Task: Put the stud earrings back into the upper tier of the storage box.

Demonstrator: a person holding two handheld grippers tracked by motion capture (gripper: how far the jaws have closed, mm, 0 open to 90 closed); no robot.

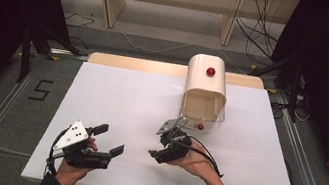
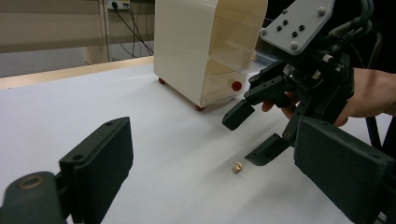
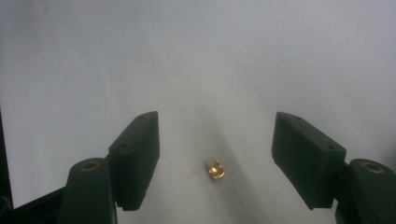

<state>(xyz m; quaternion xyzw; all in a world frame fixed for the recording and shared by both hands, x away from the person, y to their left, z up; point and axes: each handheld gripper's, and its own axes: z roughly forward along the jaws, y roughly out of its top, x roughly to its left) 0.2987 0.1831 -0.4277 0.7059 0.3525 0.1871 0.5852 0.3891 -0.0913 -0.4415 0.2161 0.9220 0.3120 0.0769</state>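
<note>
Small shiny gold-coloured metal nut-like piece (image 3: 215, 169) lies loose on the white tabletop (image 3: 196, 60), between the right gripper's (image 3: 215, 156) spread jaws, touching neither; near the box, well apart.

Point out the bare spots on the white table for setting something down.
Free: the far-left stretch of the white table, left of the cream cabinet, and the near edge between the forearms. Crowded: around the right claw, poised over a small gold piece.

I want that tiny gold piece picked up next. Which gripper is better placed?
Right. The right gripper hangs open directly over the gold piece, which lies between its jaws; the left gripper sits off to the side.
</note>
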